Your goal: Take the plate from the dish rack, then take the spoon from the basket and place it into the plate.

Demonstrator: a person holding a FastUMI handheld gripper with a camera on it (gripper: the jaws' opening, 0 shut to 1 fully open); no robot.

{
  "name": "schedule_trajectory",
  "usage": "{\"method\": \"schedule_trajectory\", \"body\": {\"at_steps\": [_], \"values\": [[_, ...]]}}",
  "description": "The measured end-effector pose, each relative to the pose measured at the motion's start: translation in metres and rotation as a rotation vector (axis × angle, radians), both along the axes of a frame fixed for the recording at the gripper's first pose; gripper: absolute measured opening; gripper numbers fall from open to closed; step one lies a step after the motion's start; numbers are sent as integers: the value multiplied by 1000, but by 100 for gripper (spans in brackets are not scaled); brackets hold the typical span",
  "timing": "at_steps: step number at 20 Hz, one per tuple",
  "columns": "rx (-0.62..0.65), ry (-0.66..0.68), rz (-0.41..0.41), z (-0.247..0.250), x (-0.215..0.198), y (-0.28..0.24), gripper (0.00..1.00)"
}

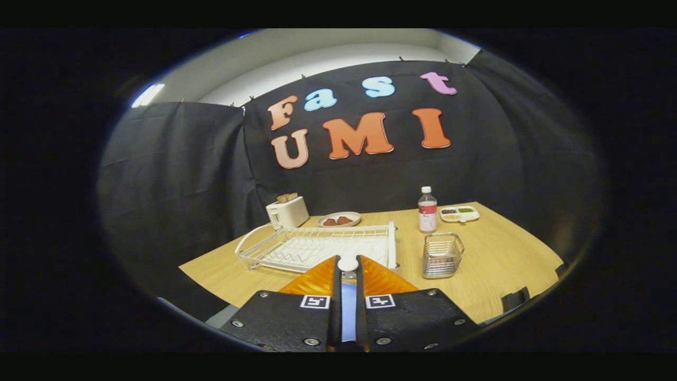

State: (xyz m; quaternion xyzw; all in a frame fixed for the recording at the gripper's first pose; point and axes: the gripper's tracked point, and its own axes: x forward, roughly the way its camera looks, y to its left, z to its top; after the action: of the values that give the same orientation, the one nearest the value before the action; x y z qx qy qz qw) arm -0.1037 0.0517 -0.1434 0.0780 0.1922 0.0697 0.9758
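My gripper is held above the near edge of the wooden table, with its fingers nearly together. Between them sits a slim thing with a white rounded end and a blue shaft, which looks like the spoon; both fingers press on it. Just beyond the fingertips lies the white wire dish rack, with no plate standing in it. The small wire basket stands to the right of the rack and looks empty. My fingers and the gripper body hide whatever lies directly under them.
At the back of the table stand a white toaster with bread in it, a small plate of brown food, a clear bottle and a divided white tray. Black cloth walls close the booth.
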Motion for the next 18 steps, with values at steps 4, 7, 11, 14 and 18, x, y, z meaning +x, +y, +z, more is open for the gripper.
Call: {"method": "schedule_trajectory", "body": {"at_steps": [4, 7, 11, 14, 18], "values": [[93, 51, 66, -23, -2, 18, 10], [97, 60, 96, -35, -1, 23, 10], [128, 54, 150, -39, -5, 37, 10], [143, 45, 183, -46, -4, 44, 10], [168, 46, 207, -57, -3, 48, 10]]}}
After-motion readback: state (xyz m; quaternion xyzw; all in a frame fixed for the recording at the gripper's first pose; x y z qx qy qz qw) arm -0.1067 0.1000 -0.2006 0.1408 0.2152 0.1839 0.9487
